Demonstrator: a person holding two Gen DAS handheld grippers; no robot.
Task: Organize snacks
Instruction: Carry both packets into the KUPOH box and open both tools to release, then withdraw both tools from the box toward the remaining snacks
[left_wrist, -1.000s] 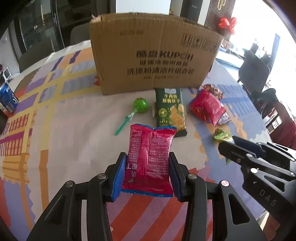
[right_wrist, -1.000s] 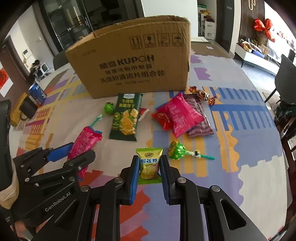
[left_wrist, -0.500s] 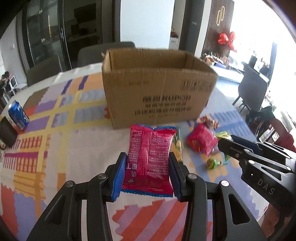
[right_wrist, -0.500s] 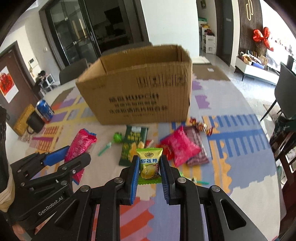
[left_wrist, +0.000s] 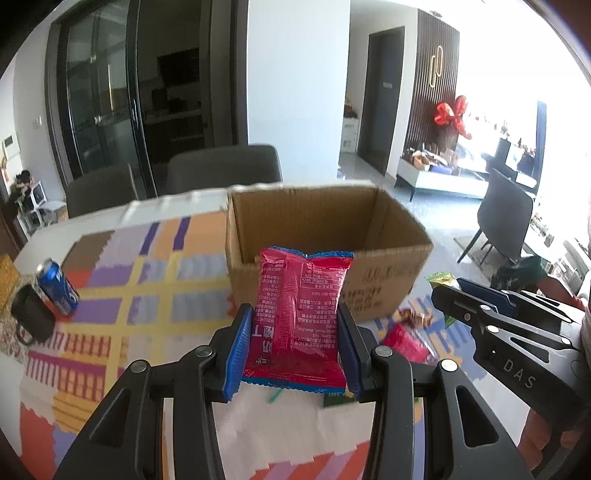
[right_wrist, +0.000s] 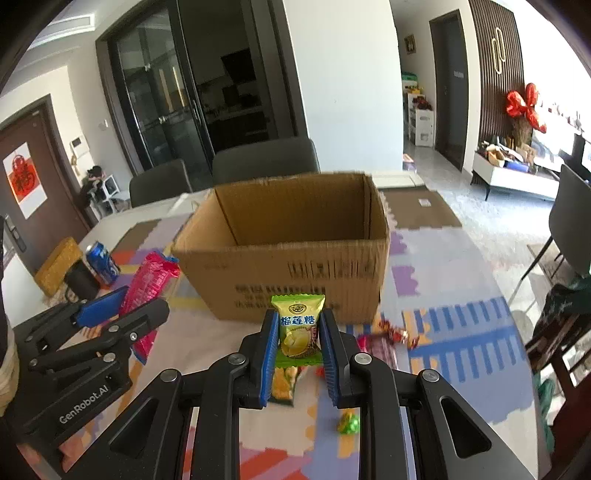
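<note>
My left gripper (left_wrist: 293, 325) is shut on a red snack packet (left_wrist: 299, 314) and holds it in the air in front of the open cardboard box (left_wrist: 325, 236). My right gripper (right_wrist: 298, 334) is shut on a small yellow-green durian candy packet (right_wrist: 298, 328), also raised before the box (right_wrist: 295, 240). The box interior shows bare cardboard walls. In the right wrist view the left gripper (right_wrist: 122, 306) with the red packet (right_wrist: 147, 280) is at the left. In the left wrist view the right gripper (left_wrist: 461, 295) is at the right.
Loose snacks lie on the patterned tablecloth below: a red packet (left_wrist: 406, 339), wrapped candies (right_wrist: 395, 332), a green lollipop (right_wrist: 349, 422). A blue soda can (left_wrist: 57, 286) and a black mug (left_wrist: 31, 321) stand at the left. Grey chairs (left_wrist: 221, 166) stand behind the table.
Both grippers have risen with their packets. The view has tilted up, so the box's open top and inside now show and the table snacks have dropped low in view.
</note>
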